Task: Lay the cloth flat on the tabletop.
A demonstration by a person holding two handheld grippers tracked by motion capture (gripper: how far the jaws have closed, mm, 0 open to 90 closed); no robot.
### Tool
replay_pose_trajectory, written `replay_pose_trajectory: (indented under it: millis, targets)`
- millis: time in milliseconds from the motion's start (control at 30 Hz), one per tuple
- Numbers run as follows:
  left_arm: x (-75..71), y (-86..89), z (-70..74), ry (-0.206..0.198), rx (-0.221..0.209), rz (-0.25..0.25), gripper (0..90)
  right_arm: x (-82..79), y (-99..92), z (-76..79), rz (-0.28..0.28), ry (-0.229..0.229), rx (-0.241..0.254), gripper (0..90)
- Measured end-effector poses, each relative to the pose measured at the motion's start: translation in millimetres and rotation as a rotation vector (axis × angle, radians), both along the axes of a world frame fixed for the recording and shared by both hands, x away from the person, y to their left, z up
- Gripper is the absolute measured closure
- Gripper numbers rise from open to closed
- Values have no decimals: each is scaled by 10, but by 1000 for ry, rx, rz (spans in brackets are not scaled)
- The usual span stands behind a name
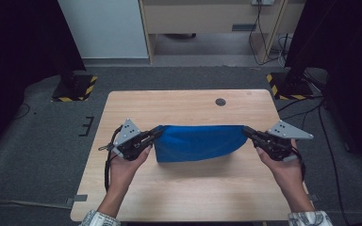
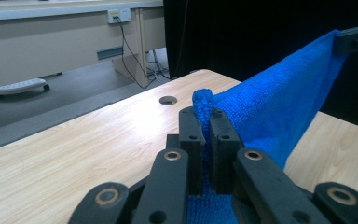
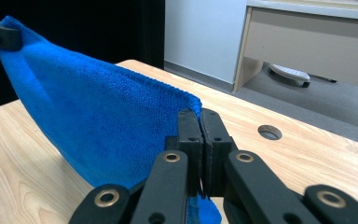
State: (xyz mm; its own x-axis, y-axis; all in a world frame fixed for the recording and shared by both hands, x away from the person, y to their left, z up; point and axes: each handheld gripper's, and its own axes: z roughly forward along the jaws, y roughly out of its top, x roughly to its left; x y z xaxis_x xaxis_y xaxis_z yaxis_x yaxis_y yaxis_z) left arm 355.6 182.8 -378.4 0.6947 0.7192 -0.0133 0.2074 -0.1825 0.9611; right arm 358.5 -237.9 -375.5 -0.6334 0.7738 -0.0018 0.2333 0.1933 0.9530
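Above the table [image 1: 188, 188], hanging taut left to right: blue cloth [image 1: 195, 143], left gripper [image 1: 156, 133] pinching its left corner, right gripper [image 1: 246, 132] pinching the right, both equally near.

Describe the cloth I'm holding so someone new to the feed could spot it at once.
Start at the wooden table in the middle of the high view. Above its centre a cloth hangs stretched between the left claw and the right claw, each shut on an upper corner. It is bright blue and fluffy, unlike the pale wood and black claws.
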Motion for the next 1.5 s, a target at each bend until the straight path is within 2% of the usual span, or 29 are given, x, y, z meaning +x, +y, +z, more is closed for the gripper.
replay_pose_trajectory:
  millis: [100, 200, 300, 400, 533, 633, 733, 800, 867, 900, 967, 1033, 1100, 1133, 1200, 1233, 1300, 1500]
  targets:
    - [-59, -7, 14, -12, 13, -2, 856, -39, -6, -4, -1, 0, 10, 884]
    - [-106, 2, 31, -15, 2, -5, 856, -100, -4, 32, 4, -16, 11, 885]
    - [-175, 4, 65, -13, 12, -10, 856, -185, -16, 90, 12, -31, 14, 884]
    - [-260, 11, 102, -22, 5, -14, 857, -297, -15, 124, 18, -44, 14, 884]
    - [-432, 31, 185, -30, -24, -28, 856, -479, -34, 163, 24, -63, 15, 884]
    - [-608, 33, 263, -48, -13, -41, 855, -644, -50, 228, 34, -83, 17, 884]
    - [-798, 55, 349, -57, -40, -72, 853, -829, -73, 324, 44, -107, 19, 883]
    - [-888, 76, 394, -63, -43, -76, 850, -923, -89, 373, 54, -118, 28, 882]
    - [-906, 92, 412, -60, -47, -79, 847, -995, -89, 402, 63, -114, 28, 881]
    - [-876, 96, 402, -55, -46, -74, 846, -998, -79, 402, 61, -111, 15, 881]
    - [-736, 97, 336, -14, -32, -60, 845, -928, -49, 374, 56, -95, -1, 880]
    - [-577, 86, 242, 24, -25, -44, 846, -796, -10, 316, 45, -72, -19, 880]
    - [-391, 77, 118, 52, -4, -18, 846, -609, 38, 220, 36, -39, -34, 879]
    - [-308, 78, 57, 65, -6, -11, 845, -512, 59, 164, 33, -23, -43, 880]
    - [-145, 85, -68, 78, -2, 9, 843, -337, 91, 54, 33, -5, -55, 880]
    - [-87, 92, -116, 84, -20, 11, 842, -239, 107, -9, 32, 4, -64, 880]
    - [9, 88, -194, 81, -9, 29, 841, -108, 125, -100, 32, 13, -70, 880]
    - [181, 57, -330, 102, -30, 58, 841, 142, 143, -293, 25, 39, -81, 880]
